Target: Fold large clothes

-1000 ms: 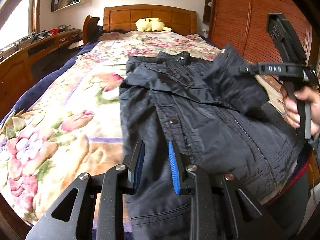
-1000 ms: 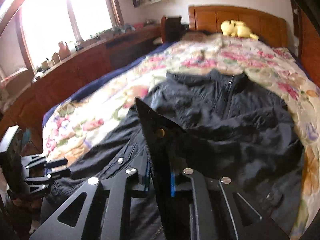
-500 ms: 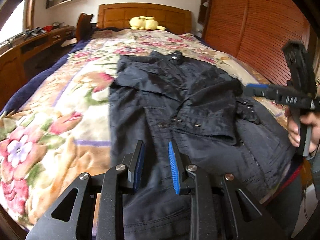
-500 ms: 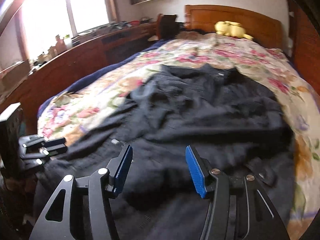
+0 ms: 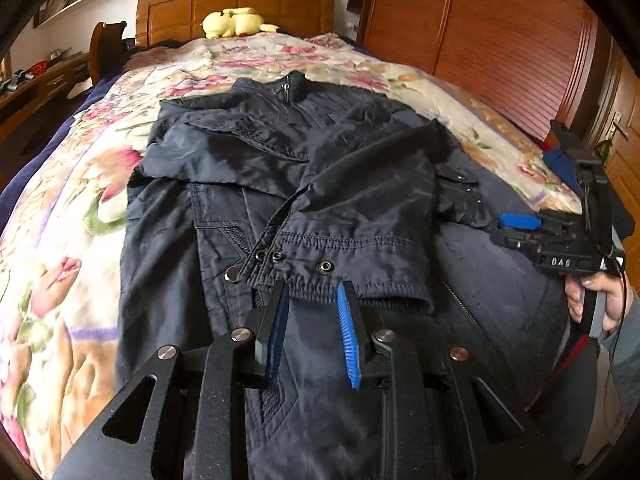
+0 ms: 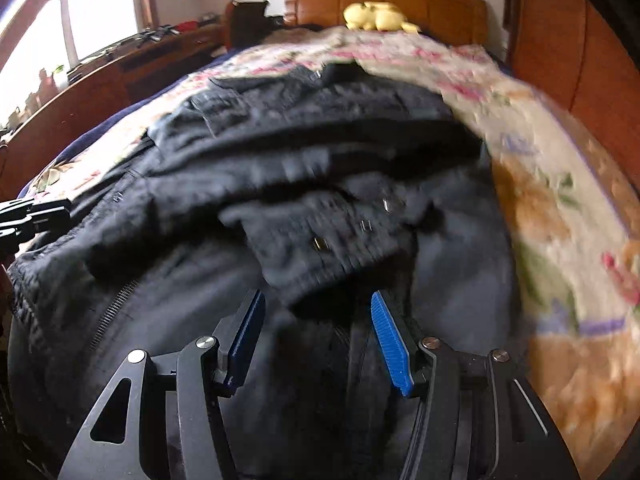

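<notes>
Sleeve (image 5: 360,216) apparently out of right tongs (image 6: 316,336)

jacket (image 5: 320,184) cloth, perhaps nylon, faintly glossy.

You have one dark jacket (image 5: 320,184) on one bed (image 5: 60,240), two hand-held grippers, the left (image 5: 310,300) at 6 o'clock, the right (image 5: 520,222) at 3 o'clock, and one yellow plush toy (image 5: 236,22) at 12 o'clock.
</notes>
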`<state>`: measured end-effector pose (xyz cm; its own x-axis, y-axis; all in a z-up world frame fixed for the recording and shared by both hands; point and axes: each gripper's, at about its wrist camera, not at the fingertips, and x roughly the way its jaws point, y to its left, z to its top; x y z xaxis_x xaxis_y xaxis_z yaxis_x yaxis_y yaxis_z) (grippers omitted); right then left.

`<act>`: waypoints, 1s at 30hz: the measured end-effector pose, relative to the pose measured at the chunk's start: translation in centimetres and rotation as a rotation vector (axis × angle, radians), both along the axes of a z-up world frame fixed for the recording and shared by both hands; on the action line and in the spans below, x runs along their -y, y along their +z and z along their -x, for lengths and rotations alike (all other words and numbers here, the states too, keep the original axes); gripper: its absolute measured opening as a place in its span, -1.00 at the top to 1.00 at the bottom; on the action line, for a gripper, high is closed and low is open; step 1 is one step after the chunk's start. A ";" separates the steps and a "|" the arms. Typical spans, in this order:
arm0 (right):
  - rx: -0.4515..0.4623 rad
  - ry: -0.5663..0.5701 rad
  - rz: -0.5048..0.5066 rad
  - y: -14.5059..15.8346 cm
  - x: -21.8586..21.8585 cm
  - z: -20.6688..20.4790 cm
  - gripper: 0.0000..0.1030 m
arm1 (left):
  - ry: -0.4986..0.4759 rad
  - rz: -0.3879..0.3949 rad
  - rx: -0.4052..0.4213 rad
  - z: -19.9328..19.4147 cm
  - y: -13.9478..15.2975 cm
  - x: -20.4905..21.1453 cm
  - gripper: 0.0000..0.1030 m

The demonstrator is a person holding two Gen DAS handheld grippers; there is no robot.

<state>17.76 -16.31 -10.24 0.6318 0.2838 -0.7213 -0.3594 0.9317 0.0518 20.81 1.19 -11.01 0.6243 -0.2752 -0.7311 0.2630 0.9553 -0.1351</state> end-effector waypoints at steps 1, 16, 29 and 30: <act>-0.009 -0.004 -0.013 -0.6 0.1 -0.2 -0.11 | -0.006 0.009 -0.006 -0.1 -0.1 0.2 0.50; 0.070 -0.032 -0.043 -2.2 0.8 1.1 -0.13 | -0.116 0.013 -0.009 1.3 -0.4 6.3 0.47; 0.076 -0.034 -0.042 -2.1 0.7 1.2 -0.14 | -0.100 -0.118 -0.042 -0.3 -2.9 7.8 0.48; 0.076 -0.034 -0.041 -2.1 0.7 1.2 -0.14 | -0.106 -0.119 -0.030 -0.2 -2.7 7.6 0.66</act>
